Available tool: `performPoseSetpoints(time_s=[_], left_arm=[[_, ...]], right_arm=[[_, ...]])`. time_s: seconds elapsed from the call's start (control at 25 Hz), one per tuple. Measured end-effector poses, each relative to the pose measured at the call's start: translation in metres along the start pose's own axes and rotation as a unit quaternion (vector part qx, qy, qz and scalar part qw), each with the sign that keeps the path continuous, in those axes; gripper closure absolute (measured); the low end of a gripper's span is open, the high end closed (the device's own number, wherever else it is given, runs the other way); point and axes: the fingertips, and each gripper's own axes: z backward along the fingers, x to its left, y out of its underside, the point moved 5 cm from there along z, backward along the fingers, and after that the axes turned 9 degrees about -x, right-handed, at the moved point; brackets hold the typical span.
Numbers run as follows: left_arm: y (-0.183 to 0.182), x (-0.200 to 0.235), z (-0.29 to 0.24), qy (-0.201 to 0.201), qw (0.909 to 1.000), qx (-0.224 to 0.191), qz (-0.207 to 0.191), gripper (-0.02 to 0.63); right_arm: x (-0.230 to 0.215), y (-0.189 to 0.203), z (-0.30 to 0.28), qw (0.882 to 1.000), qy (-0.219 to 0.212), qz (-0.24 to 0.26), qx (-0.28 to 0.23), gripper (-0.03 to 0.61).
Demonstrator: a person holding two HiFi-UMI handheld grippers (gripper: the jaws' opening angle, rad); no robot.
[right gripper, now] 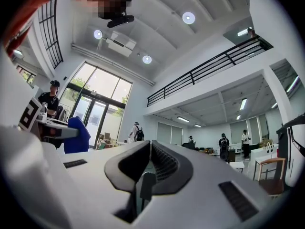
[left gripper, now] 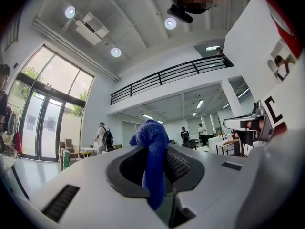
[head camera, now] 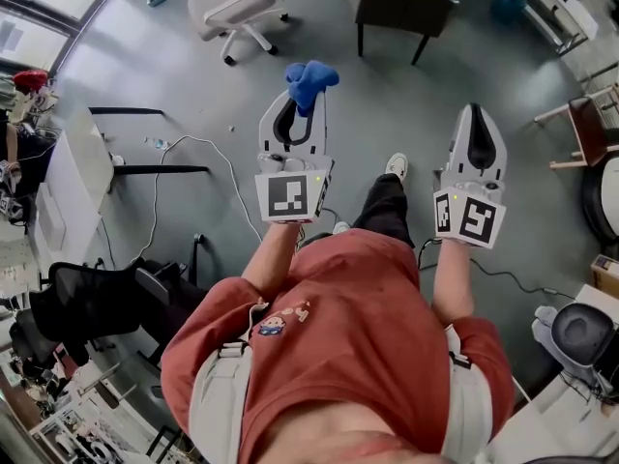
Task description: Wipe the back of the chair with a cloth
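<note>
Clamps the blue cloth between the jaws of the left gripper, with a bunch sticking out past the tips. Holds the right gripper closed on nothing. Points both forward, elbows bent. Must reach ahead: black chair and white chair at the floor's far edge, well apart from the cloth; impossible to tell which is meant.

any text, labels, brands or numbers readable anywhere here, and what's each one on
No readable text in any view.
The chest print on the red shirt: too small to read.
The left marker cube and right marker cube: black-and-white square patterns, no letters or numbers.
The blue cloth: no label shows.
</note>
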Motion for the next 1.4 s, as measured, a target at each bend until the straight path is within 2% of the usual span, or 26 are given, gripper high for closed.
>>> performPoseSetpoints(time_s=[0.2, 0.44, 0.8, 1.16, 1.4], left_arm=[[0.023, -0.013, -0.079, -0.008, 0.9996, 0.028, -0.004, 0.523], [0.049, -0.04, -0.184, -0.001, 0.9998, 0.014, -0.011, 0.523], [0.091, -0.085, -0.301, 0.0, 0.9963, 0.064, -0.057, 0.523], [0.117, -0.073, -0.34, -0.011, 0.995, 0.085, -0.052, 0.523], [0.141, -0.065, -0.362, -0.01, 0.9936, 0.105, -0.041, 0.523]], right_arm=[[-0.044, 0.027, -0.06, 1.0, 0.003, -0.008, 0.004, 0.552], [-0.112, 0.059, -0.145, 1.0, -0.007, -0.007, -0.002, 0.552], [-0.209, 0.117, -0.239, 0.999, -0.025, -0.037, 0.001, 0.552], [-0.213, 0.145, -0.288, 0.998, -0.036, -0.055, 0.0, 0.552], [-0.207, 0.168, -0.316, 0.997, -0.055, -0.054, 0.02, 0.552]])
